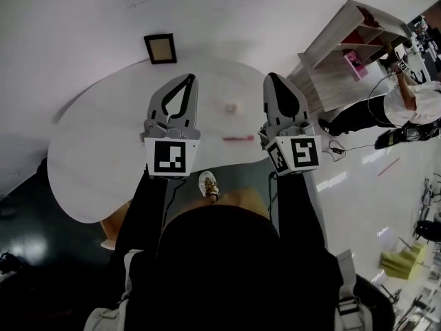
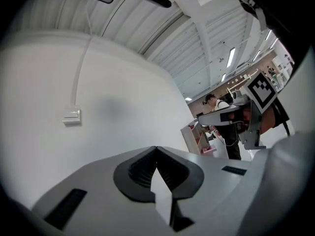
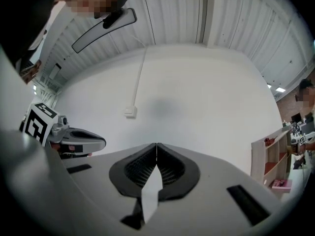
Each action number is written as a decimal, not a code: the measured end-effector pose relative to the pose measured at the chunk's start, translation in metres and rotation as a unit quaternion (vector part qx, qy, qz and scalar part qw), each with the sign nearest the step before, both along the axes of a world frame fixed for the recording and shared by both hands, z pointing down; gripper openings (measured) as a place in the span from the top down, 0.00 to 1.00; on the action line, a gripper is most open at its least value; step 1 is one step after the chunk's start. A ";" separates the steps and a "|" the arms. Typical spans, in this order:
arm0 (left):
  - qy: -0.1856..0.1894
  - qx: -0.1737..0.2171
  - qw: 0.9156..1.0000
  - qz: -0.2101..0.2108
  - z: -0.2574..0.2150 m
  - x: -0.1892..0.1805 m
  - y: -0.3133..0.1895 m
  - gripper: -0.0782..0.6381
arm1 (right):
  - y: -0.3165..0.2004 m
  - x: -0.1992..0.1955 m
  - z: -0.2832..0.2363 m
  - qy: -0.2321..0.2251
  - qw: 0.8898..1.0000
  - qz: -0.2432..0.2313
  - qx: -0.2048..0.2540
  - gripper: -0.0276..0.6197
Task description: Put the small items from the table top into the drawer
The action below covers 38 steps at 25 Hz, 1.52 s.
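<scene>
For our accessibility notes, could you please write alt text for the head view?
The grey left gripper and right gripper, both shut and empty, are held side by side above a round white table. On it lie a small pink round item and a thin pink stick, a dark-framed picture beyond them.

No words, numbers or brand names can be read anywhere. The only signs are black-and-white square markers: one marker (image 1: 169, 157) on the left gripper (image 1: 187, 78) and two on the right gripper (image 1: 270, 76). They bear block patterns, not letters.
</scene>
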State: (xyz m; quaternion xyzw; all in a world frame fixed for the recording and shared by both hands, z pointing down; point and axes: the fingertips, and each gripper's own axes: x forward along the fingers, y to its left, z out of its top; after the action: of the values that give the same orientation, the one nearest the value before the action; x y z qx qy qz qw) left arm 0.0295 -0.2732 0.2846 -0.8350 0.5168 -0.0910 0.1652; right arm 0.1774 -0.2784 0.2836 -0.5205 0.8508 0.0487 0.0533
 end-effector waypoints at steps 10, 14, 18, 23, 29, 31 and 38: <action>-0.001 -0.017 0.999 0.037 0.009 0.012 -0.021 0.87 | -0.024 0.000 -0.001 0.000 1.000 0.018 -0.005 0.91; 0.000 -0.019 0.999 0.048 0.011 0.016 -0.029 0.87 | -0.034 -0.001 -0.001 0.004 1.000 0.020 -0.005 0.91; -0.046 -0.076 0.992 0.091 0.044 0.034 -0.032 0.87 | -0.034 0.004 0.000 0.012 1.000 0.026 -0.009 0.91; -0.105 -0.163 0.966 0.171 0.101 0.073 -0.040 0.77 | -0.034 0.018 0.007 0.020 0.999 0.036 -0.021 0.91; -0.208 -0.255 0.906 0.267 0.189 0.107 -0.035 0.66 | -0.034 0.030 0.021 0.025 0.998 0.044 -0.042 0.91; -0.248 -0.286 0.879 0.290 0.221 0.113 -0.032 0.64 | -0.033 0.033 0.025 0.025 0.998 0.043 -0.049 0.91; -0.341 -0.349 0.807 0.331 0.305 0.122 -0.031 0.62 | -0.036 0.037 0.033 0.036 0.996 0.042 -0.063 0.91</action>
State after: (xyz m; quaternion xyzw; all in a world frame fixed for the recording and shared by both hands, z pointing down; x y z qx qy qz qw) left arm 0.1510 -0.3037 0.5897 -0.8719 0.0528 -0.4844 0.0481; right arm 0.2146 -0.3140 0.3169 -0.5560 0.8309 0.0162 -0.0127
